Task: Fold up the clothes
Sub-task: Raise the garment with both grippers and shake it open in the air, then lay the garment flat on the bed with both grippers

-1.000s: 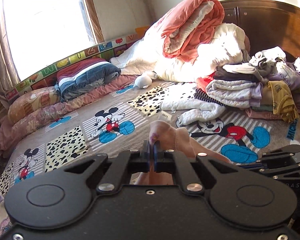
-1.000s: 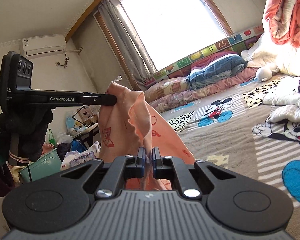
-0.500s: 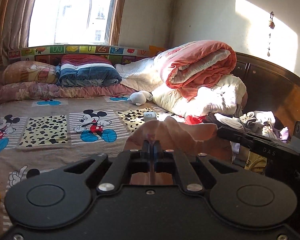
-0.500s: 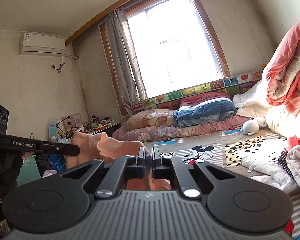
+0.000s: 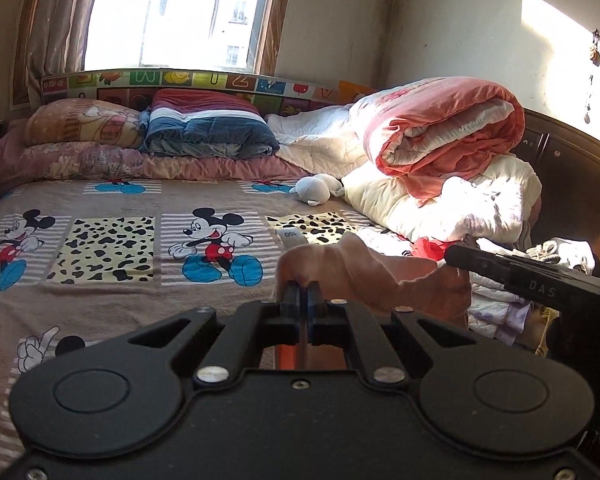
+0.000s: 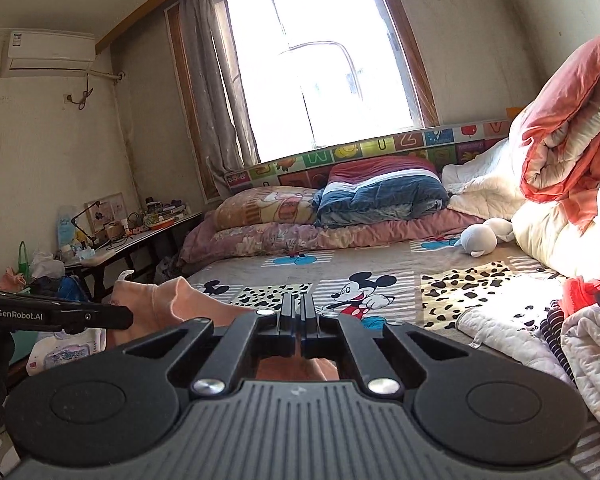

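I hold a peach-pink garment (image 5: 364,276) stretched between both grippers above the Mickey Mouse bedspread (image 5: 112,240). My left gripper (image 5: 301,292) is shut on one edge of it. My right gripper (image 6: 298,308) is shut on the other edge, and the cloth (image 6: 168,304) sags between them. The right gripper's black finger shows at the right of the left wrist view (image 5: 500,268). The left gripper's finger shows at the left of the right wrist view (image 6: 80,314). A white size tag (image 5: 290,236) sticks up from the garment.
A heap of clothes (image 5: 500,300) lies at the right of the bed, white and striped pieces (image 6: 540,328) among them. Rolled orange and white quilts (image 5: 440,140) rise behind. Pillows and a folded blue blanket (image 5: 208,128) line the window side. A cluttered desk (image 6: 132,232) stands left of the bed.
Both grippers have swung from a tilted stance to level and face the window. The garment, which hung down from the raised left gripper, is now stretched low and roughly horizontal between them.
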`<state>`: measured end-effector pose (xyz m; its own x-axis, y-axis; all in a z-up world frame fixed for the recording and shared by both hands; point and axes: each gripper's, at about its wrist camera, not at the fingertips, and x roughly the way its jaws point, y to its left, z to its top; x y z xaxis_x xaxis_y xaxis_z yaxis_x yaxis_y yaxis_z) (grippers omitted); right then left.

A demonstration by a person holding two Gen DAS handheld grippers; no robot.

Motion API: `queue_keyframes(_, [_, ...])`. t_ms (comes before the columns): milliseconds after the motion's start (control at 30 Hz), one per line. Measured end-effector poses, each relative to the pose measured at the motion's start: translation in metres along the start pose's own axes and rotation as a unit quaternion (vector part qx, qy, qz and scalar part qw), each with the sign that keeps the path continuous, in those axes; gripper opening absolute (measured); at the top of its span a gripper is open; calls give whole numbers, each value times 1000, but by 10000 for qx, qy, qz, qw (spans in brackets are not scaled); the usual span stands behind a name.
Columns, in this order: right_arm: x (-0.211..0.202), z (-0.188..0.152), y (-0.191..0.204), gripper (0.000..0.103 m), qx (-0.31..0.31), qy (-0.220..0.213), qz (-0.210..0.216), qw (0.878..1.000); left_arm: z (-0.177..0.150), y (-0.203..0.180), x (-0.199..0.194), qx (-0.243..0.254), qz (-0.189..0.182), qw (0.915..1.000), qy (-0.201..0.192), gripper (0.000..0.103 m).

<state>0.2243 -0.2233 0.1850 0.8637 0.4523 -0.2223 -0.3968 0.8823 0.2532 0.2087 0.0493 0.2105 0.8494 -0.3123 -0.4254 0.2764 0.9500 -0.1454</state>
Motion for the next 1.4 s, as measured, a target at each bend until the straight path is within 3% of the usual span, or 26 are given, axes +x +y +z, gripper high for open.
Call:
queue_keyframes(267, [21,35,15,4,-462,-340,-55,9983,28,27,-1,-309,51,9962,-813,2])
queue_keyframes(400, [23,38,27,4,-771,-417,-36,9961,4,27,-5,-17,57,9983,-577,2])
queue_keyframes(567, [16,-20,33,4,-988,218,93,9948,-67,29,-6,204,98,9997,130,2])
queue_keyframes(800, [-17,-125,59,4,-1352,1234,394,9823,-161,31,-17,-149,174,9964,817,2])
queue_keyframes(1067, [-55,-191,86,4,-1317,1601,565,9766,-228,29,-43,-1210,195,9887,865,1])
queue_keyframes(1333, [-65,-249,91,5,-915,2160,576,9704,-288,26,-49,-1688,225,9742,1483,1])
queue_keyframes(1400, [-68,-259,93,11,-747,2226,585,9703,-292,27,-54,-1711,96,9721,1601,4])
